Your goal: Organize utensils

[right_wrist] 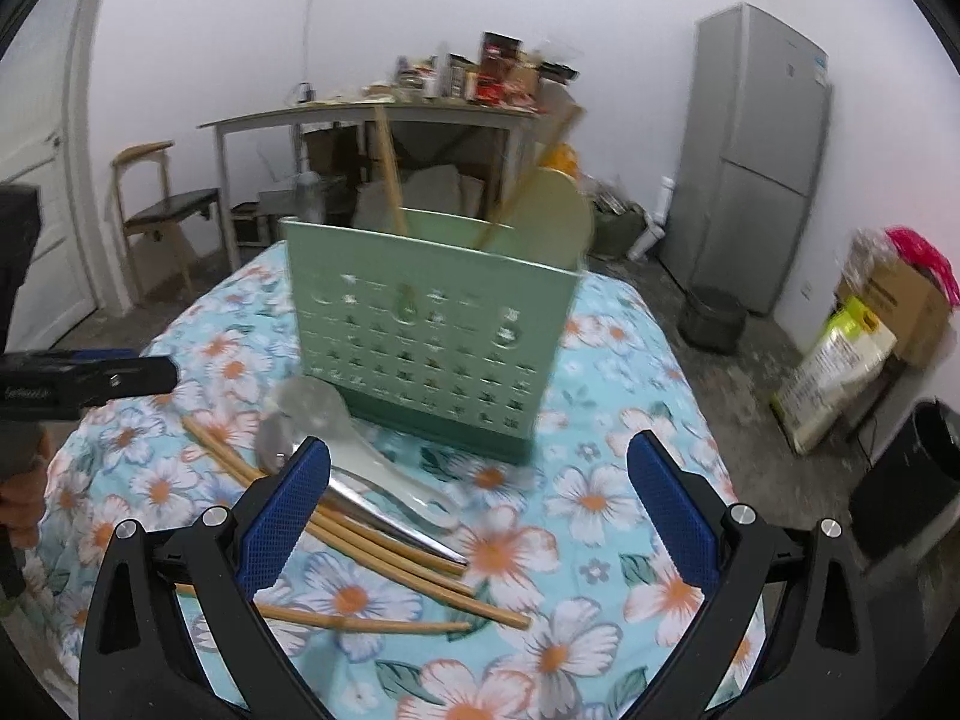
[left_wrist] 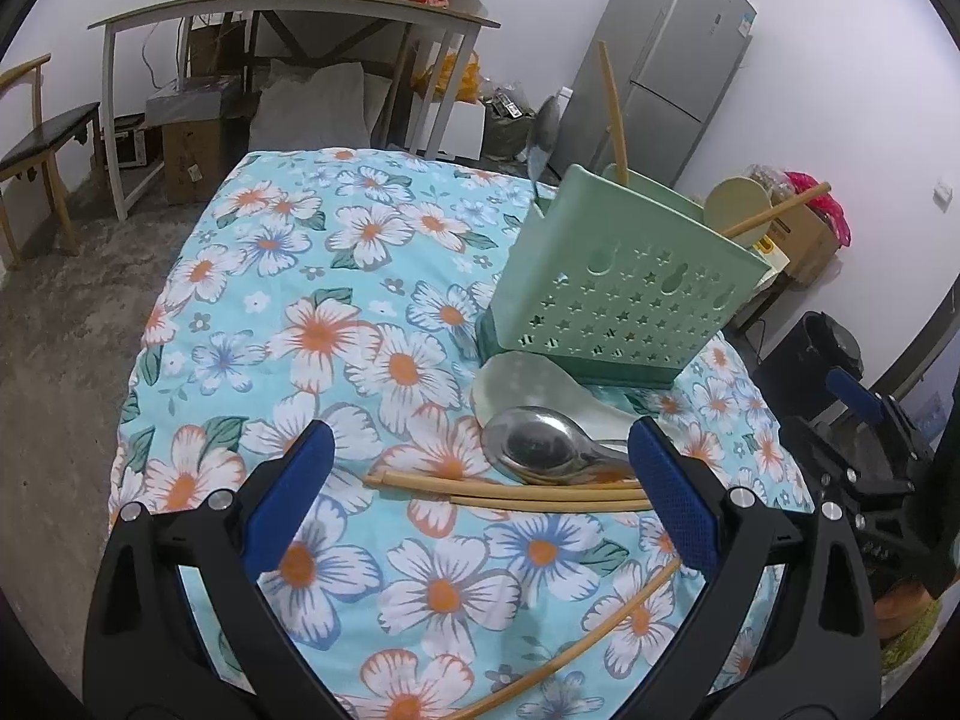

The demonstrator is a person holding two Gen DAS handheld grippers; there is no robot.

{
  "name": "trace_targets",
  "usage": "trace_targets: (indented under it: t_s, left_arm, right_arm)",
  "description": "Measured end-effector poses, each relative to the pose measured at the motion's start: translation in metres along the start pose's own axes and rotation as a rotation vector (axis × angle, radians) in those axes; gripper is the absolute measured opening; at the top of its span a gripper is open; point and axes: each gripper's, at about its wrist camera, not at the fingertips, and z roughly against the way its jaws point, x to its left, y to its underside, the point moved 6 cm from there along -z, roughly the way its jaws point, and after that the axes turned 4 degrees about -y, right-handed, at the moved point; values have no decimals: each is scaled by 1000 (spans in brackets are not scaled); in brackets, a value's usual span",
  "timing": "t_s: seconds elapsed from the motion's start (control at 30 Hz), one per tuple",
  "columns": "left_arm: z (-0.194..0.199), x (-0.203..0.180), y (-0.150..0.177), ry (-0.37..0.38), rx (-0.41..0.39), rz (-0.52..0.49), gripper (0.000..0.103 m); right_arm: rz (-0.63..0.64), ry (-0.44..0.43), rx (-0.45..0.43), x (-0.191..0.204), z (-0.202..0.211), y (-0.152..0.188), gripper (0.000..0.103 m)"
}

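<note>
A green perforated utensil holder (left_wrist: 618, 288) (right_wrist: 435, 330) stands on the floral tablecloth. It holds chopsticks (left_wrist: 613, 114), a metal spoon (left_wrist: 543, 132) and a pale round paddle (left_wrist: 737, 207). In front of it lie a white ceramic spoon (left_wrist: 528, 381) (right_wrist: 384, 471), a metal spoon (left_wrist: 540, 444) (right_wrist: 384, 516) and several bamboo chopsticks (left_wrist: 510, 489) (right_wrist: 408, 564). One more chopstick (left_wrist: 576, 642) lies nearer. My left gripper (left_wrist: 480, 474) is open and empty just above the chopsticks. My right gripper (right_wrist: 480, 480) is open and empty above the table; it shows at the right of the left wrist view (left_wrist: 864, 456).
The round table under the floral cloth (left_wrist: 312, 312) (right_wrist: 612, 456) drops off on all sides. Behind are a cluttered desk (left_wrist: 300, 6), a chair (left_wrist: 36, 138), a grey fridge (left_wrist: 666, 60) (right_wrist: 756, 156), boxes (right_wrist: 864, 330) and a black bin (right_wrist: 912, 474).
</note>
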Motion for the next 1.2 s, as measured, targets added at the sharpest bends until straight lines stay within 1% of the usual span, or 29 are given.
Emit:
trace_targets:
  t_s: [0.17,0.3,0.43,0.57,0.67,0.73,0.8,0.9,0.93,1.0,1.03,1.13,1.17,1.2]
  left_arm:
    - [2,11,-4,-25,-16,18,95]
    - [3,19,-6,-41,-25,25,95]
    - [1,26,-8,-61,-24,35,95]
    - [1,35,-9,-78,-26,56,95]
    - [1,42,-11,-89,-32,74,95]
    - [1,45,-12,-91,-37,84,94]
    - [1,49,-13,-95,-41,93,94]
    - [1,52,-13,-94,-44,101,94]
    - [0,53,-13,-95,-45,102,94]
    - [0,55,-13,-94,-48,106,94]
    - [0,56,-13,-92,-47,107,94]
    - [-1,57,-14,-86,-48,109,94]
    - [-1,57,-14,-86,-48,108,94]
    - [-2,58,-14,-82,-48,107,94]
  right_arm:
    - [-2,-39,-3,14,-4,-5,97]
    - [-14,-45,-28,22,-4,-10,97]
    - [-33,-91,-43,31,-5,-13,97]
    - [-16,-126,-18,46,-13,-12,97]
    - [-4,-156,-16,57,-17,-12,96]
    - [6,-176,-14,65,-20,-12,91]
    - [28,-198,2,75,-27,-12,82]
    - [54,-227,39,88,-40,-8,72]
    - [63,-238,57,93,-46,-6,70]
    - [80,-243,87,100,-53,-2,59]
    - [82,-248,103,102,-57,0,58]
    - [43,-307,148,96,-64,2,51]
    - [12,-345,181,91,-70,2,48]
    - [-4,-365,203,89,-76,2,46]
